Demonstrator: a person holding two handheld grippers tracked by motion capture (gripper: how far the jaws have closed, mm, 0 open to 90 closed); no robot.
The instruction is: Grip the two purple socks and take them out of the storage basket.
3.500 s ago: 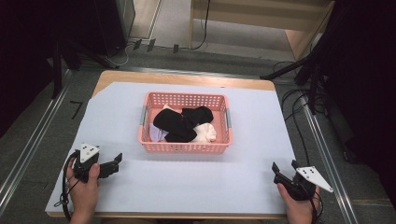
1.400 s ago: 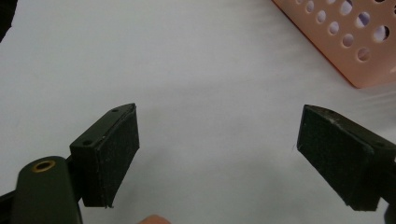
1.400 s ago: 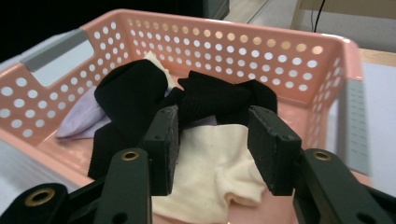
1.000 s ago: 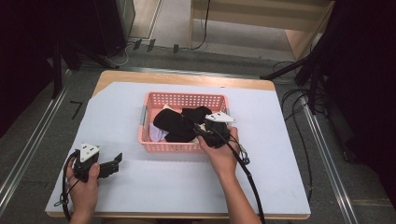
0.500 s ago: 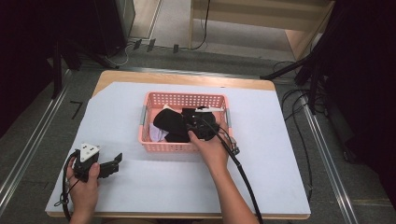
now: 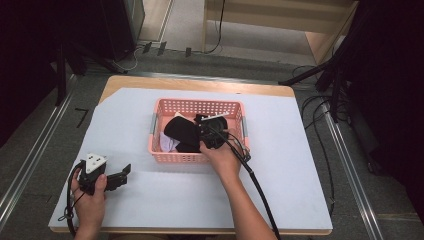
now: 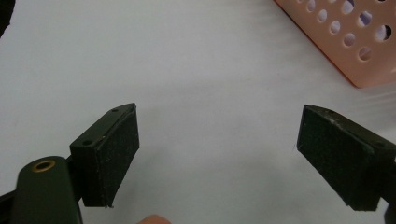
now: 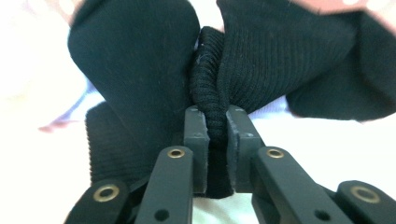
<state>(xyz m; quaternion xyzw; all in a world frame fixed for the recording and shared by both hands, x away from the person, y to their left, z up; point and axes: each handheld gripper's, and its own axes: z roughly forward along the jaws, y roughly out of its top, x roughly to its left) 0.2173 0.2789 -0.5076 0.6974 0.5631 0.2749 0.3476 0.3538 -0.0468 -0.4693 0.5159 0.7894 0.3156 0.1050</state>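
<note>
A pink perforated basket (image 6: 196,107) stands mid-table with black and white socks in it. My right gripper (image 6: 204,134) reaches into the basket and is shut on a fold of a black ribbed sock (image 8: 210,93); the cloth bunches between its jaws. More black sock (image 6: 181,131) lies to its left, with white cloth (image 6: 165,145) under it. My left gripper (image 6: 120,176) rests on the white sheet at the front left, open, with nothing between its fingers (image 7: 109,154). A corner of the basket (image 7: 345,42) shows at the upper right of the left gripper view.
The table is covered by a white sheet (image 6: 300,150), with wooden edge at the back (image 6: 200,82). A black cable (image 6: 257,185) trails from the right gripper along the forearm. Stands and cables crowd the floor to the right (image 6: 330,90).
The right hand came from the table's front right corner into the basket, and its gripper closed on a black sock. The left gripper has stayed where it was.
</note>
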